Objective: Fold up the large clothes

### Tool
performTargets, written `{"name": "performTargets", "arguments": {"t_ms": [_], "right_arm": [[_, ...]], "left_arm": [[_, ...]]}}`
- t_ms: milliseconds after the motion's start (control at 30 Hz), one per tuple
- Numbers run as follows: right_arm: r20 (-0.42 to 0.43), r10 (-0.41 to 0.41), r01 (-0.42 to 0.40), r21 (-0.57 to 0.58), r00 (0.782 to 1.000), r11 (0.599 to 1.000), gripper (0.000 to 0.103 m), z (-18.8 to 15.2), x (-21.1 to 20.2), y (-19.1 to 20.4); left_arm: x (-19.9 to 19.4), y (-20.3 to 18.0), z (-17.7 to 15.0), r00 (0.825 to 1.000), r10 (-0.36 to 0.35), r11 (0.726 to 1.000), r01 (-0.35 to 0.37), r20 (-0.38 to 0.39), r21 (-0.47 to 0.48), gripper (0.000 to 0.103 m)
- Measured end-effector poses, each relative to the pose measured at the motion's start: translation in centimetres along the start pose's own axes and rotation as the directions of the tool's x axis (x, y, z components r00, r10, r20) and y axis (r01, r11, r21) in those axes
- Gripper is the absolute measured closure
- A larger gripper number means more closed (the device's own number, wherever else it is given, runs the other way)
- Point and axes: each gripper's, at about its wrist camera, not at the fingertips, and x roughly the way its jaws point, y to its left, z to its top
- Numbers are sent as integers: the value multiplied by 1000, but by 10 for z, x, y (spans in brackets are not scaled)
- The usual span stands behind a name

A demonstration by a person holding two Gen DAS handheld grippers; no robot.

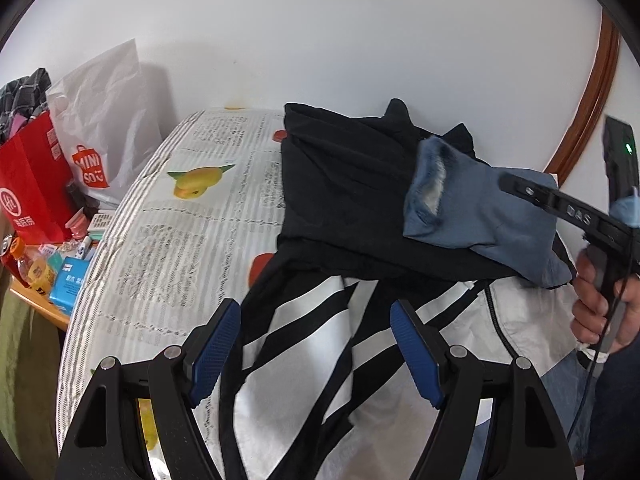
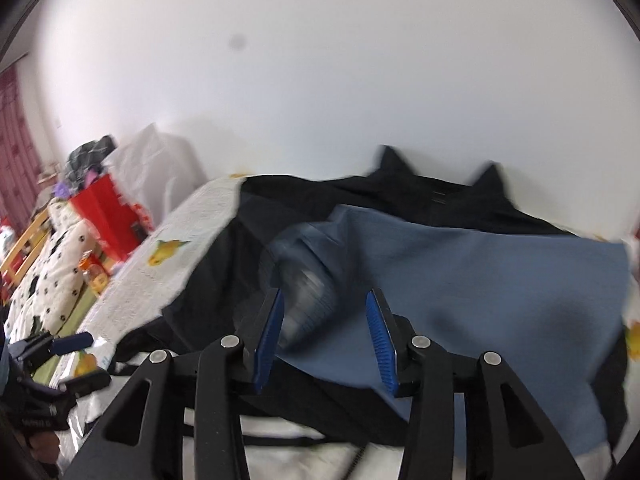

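Observation:
A black garment (image 1: 340, 184) lies spread on the bed against the wall. A blue garment (image 1: 480, 208) lies on top of it, one fuzzy-lined cuff (image 1: 430, 176) turned up. In front lies a black-and-white striped garment (image 1: 304, 340). My left gripper (image 1: 316, 308) hangs open just above the striped cloth, with nothing between its pads. My right gripper (image 2: 325, 294) stands over the blue garment (image 2: 480, 272) with its jaws apart. The blurred cuff (image 2: 304, 280) sits between and beyond them, and neither pad presses on it. A hand (image 1: 600, 300) holds that gripper at the right edge.
The bed sheet (image 1: 180, 240) has a newspaper and fruit print. At the left stand a red bag (image 1: 28, 192), a white shopping bag (image 1: 100, 120), and a bottle and boxes on a wooden table (image 1: 40, 300). A black cable (image 1: 496, 320) crosses the cloth. A curved wooden headboard (image 1: 600, 92) rises at the right.

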Motion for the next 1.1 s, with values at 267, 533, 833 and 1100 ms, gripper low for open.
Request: {"name": "performTargets", "arguments": {"t_ms": [267,533,833,1100], "right_arm": [[-33,-185,186,20,982,982,61,-41,-52,-71],[-68,-266,273,122,962,954,61,-64,-82,-139],[-41,-299,302,170,953,938,61,-50,-88,-186],[-28,-292,292,174,956,940,61,-42,-77,-202]], "left_arm": [[2,-35,23,999,-43,998,41,29,57,28],[26,-69,54,997,-68,994,65,32,92,28],[80,-82,89,998,-62,995,63,-8,84,28],[118,-86,100,997,-64,994,67,-45,88,30]]}}
